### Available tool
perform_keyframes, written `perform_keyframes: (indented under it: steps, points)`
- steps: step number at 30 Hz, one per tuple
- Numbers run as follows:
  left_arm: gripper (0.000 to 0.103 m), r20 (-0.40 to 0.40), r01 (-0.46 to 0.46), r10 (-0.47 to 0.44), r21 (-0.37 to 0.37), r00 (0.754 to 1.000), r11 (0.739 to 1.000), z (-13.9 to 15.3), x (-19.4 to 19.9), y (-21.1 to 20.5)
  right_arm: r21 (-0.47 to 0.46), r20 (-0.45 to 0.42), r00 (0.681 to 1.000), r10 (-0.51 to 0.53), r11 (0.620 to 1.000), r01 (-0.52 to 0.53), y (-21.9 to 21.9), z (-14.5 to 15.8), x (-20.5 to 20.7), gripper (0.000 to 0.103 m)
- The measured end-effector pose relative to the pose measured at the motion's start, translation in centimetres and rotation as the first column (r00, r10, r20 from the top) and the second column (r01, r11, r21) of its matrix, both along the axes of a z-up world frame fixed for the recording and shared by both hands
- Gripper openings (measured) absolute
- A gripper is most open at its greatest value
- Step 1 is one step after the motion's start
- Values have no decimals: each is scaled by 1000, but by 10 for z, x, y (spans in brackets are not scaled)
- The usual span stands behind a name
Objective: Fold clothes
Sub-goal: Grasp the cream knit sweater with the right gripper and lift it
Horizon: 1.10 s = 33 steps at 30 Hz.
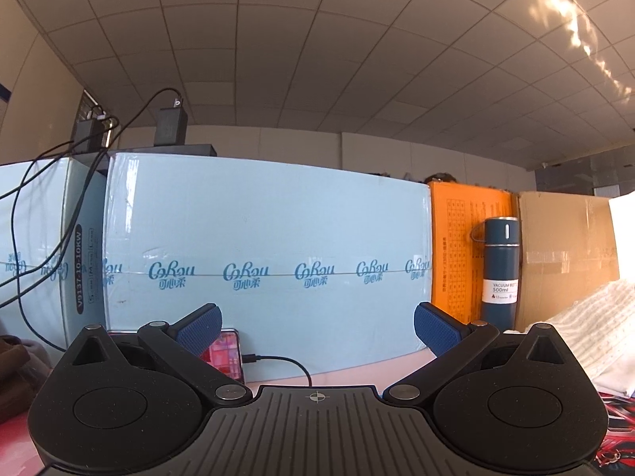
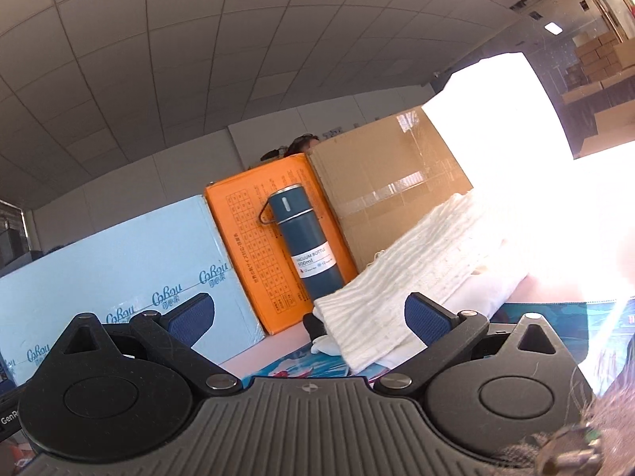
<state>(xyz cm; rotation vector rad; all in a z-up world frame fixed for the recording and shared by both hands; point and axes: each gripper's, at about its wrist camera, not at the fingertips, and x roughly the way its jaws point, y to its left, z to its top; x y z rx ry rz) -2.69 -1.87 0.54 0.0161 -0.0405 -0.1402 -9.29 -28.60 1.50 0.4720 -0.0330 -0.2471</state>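
Observation:
A white ribbed garment [image 2: 428,269] lies folded in a pile on the table, just ahead and right of my right gripper [image 2: 309,317]. That gripper is open and empty, low over the table, its right finger close to the garment's near edge. The garment also shows at the right edge of the left wrist view [image 1: 595,325]. My left gripper [image 1: 317,327] is open and empty, low over the table, facing a light blue box. A dark brown cloth [image 1: 14,373] lies at its far left.
A light blue carton [image 1: 262,254], an orange box [image 1: 468,246] and a brown cardboard box [image 1: 563,254] stand along the back. A dark blue vacuum bottle [image 1: 500,269] stands before the orange box. A phone [image 1: 224,353] with a cable leans on the blue carton. A patterned mat [image 2: 301,367] covers the table.

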Motion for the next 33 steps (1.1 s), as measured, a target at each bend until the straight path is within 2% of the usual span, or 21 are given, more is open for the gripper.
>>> perform_keyframes:
  steps: [3, 4, 6, 7, 9, 11, 12, 15, 18, 19, 22, 24, 26, 28, 30, 31, 33]
  points:
    - [103, -50, 113, -113, -14, 992, 994, 12, 5, -24, 76, -8, 1000, -19, 997, 19, -44, 0, -2, 103]
    - [103, -94, 180, -184, -53, 978, 982, 15, 11, -33, 106, -18, 1000, -22, 994, 24, -59, -1, -1, 103]
    - [103, -181, 315, -340, -154, 923, 937, 22, 27, -50, 173, -38, 999, -20, 985, 26, -89, -5, 4, 103]
    - [103, -237, 372, -426, -242, 873, 896, 22, 39, -58, 209, -46, 999, -14, 978, 23, -103, -8, 8, 103]
    - [103, -325, 434, -586, -433, 742, 790, 17, 66, -73, 267, -57, 998, 3, 964, 12, -126, -13, 15, 103]
    - [103, -377, 419, -692, -586, 615, 693, 3, 90, -89, 323, -69, 998, 4, 946, 18, -147, -17, 23, 103]
    - [103, -395, 395, -729, -647, 559, 652, -4, 100, -98, 350, -74, 997, 4, 936, 23, -157, -19, 28, 103]
    - [103, -406, 327, -800, -758, 442, 565, -23, 117, -122, 437, -81, 997, 21, 899, 16, -182, -20, 49, 103]
    - [103, -428, 287, -817, -786, 386, 547, -33, 124, -146, 483, -91, 995, 52, 875, -1, -195, -19, 74, 103]
    - [103, -432, 281, -819, -789, 377, 546, -35, 125, -153, 498, -94, 994, 62, 867, -7, -199, -19, 83, 103]
    - [103, -469, 250, -799, -779, 377, 575, -39, 129, -166, 541, -112, 989, 92, 841, -17, -208, -24, 104, 103]
    - [103, -464, 223, -805, -796, 369, 562, -46, 133, -170, 553, -115, 986, 117, 832, -34, -208, -29, 115, 100]
    - [103, -431, 242, -812, -804, 393, 543, -48, 131, -170, 520, -134, 984, 114, 854, -28, -199, -33, 120, 87]
    - [103, -422, 257, -814, -801, 399, 541, -49, 130, -171, 459, -172, 981, 92, 888, -3, -188, -34, 119, 52]
    - [103, -424, 255, -810, -799, 405, 545, -47, 130, -172, 437, -163, 984, 75, 900, 4, -180, -35, 113, 45]
    - [103, -426, 241, -806, -802, 412, 547, -47, 130, -171, 449, -150, 985, 80, 893, -4, -180, -34, 111, 42]
    - [103, -429, 215, -800, -809, 419, 546, -46, 131, -169, 523, -104, 988, 114, 851, -43, -183, -34, 104, 33]
